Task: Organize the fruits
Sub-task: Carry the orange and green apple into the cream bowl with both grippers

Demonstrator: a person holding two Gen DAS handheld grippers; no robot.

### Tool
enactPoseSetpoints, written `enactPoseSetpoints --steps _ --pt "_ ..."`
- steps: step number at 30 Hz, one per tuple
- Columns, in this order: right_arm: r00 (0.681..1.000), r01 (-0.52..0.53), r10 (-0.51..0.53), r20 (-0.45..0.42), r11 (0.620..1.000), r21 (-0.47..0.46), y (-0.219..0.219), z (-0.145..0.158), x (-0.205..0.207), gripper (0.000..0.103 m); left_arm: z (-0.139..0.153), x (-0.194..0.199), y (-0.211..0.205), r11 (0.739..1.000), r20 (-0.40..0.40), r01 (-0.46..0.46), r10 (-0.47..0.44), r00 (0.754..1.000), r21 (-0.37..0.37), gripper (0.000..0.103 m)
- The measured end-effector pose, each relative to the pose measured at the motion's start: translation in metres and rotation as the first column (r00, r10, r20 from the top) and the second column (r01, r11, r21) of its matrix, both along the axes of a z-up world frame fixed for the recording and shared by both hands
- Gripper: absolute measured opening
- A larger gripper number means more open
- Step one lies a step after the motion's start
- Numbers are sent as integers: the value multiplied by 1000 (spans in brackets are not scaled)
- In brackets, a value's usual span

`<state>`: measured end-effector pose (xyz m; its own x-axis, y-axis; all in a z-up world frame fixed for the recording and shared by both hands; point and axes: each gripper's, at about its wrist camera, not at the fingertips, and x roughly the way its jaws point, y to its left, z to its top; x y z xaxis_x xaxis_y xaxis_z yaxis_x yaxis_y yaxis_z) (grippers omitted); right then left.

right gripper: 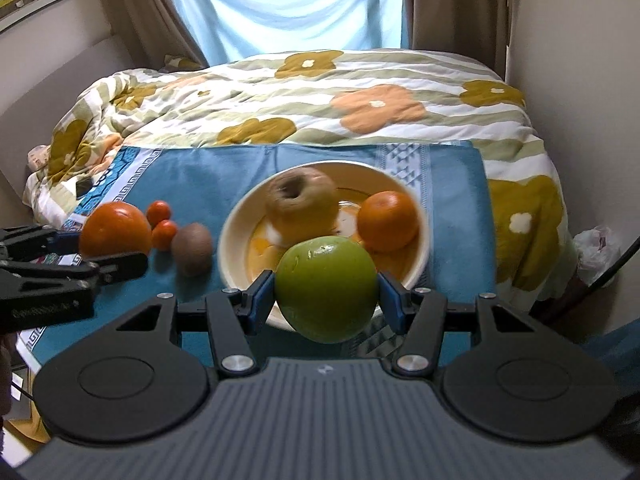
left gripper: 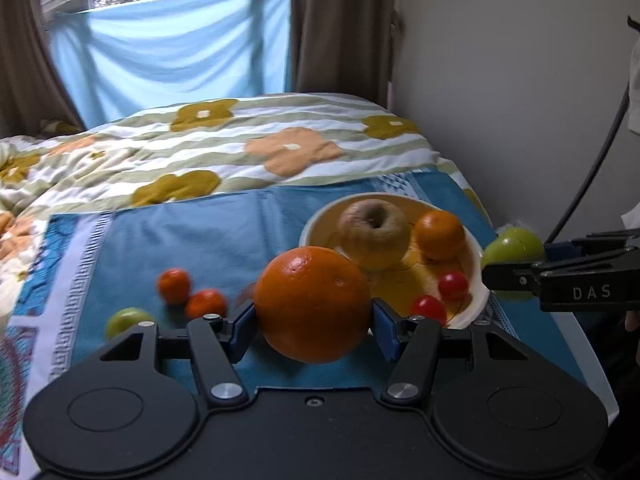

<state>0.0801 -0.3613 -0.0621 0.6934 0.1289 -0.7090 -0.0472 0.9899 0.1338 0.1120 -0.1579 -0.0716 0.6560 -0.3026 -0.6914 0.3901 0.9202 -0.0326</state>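
Observation:
My left gripper (left gripper: 314, 318) is shut on a large orange (left gripper: 313, 304) and holds it above the blue cloth (left gripper: 192, 240), left of the cream bowl (left gripper: 478, 258). My right gripper (right gripper: 326, 298) is shut on a green apple (right gripper: 326, 288), held at the bowl's (right gripper: 232, 240) near rim. The bowl holds a brownish apple (left gripper: 374, 234), a small orange (left gripper: 440, 234) and two cherry tomatoes (left gripper: 454, 285). On the cloth lie two small tangerines (left gripper: 174, 286), a green fruit (left gripper: 126, 320) and a kiwi (right gripper: 193, 249).
The cloth lies on a board at the foot of a bed with a flowered quilt (left gripper: 248, 148). A wall (left gripper: 520, 80) stands close on the right. A black cable (left gripper: 596, 160) hangs at the right. A white bag (right gripper: 598, 250) lies on the floor.

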Motion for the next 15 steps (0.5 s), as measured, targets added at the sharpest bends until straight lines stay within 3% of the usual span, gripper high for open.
enactPoseSetpoints --steps 15 --pt "999 47 -47 -5 998 40 -36 -24 25 70 -51 43 -65 992 -59 107 -103 993 64 64"
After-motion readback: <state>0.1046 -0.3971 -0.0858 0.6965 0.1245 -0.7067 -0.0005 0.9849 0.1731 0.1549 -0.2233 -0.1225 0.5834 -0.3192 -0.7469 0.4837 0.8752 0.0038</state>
